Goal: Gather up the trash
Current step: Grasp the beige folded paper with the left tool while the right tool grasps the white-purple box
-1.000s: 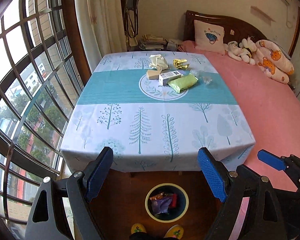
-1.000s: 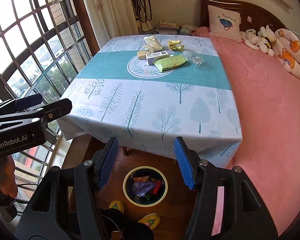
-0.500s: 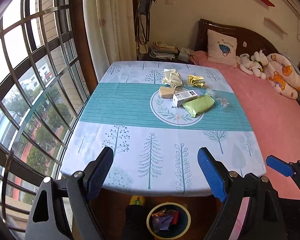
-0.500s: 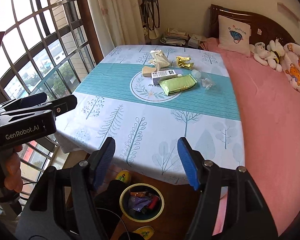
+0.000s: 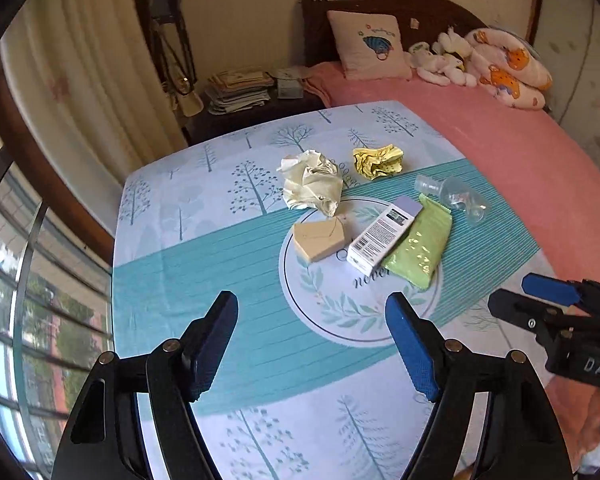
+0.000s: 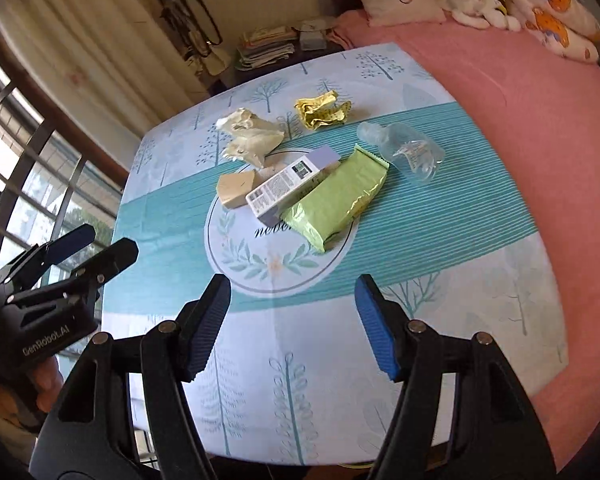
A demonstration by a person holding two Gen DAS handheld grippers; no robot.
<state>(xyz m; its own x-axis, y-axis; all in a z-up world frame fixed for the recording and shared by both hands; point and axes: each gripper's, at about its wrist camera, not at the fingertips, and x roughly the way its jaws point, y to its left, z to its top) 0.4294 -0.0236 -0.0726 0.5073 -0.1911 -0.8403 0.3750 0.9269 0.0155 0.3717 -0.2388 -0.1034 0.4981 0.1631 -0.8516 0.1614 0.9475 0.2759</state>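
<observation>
Both grippers — left gripper (image 5: pixel 312 344), right gripper (image 6: pixel 294 326) — spread empty; at twelve o'clock, green packet (image 6: pixel 336 199) — light, crinkly; pinch across its middle.

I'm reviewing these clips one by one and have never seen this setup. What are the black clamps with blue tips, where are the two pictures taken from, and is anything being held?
They are hand-held tongs, one in each of a person's hands, each carrying a wide-angle camera looking along its fingers. One picture is from the left tongs, the other from the right tongs; each also shows the other pair at its edge. On the tablecloth lie crumpled pale paper, a yellow wrapper, a tan wedge, a white box, a green packet and clear plastic. Both pairs are open, holding nothing.
</observation>
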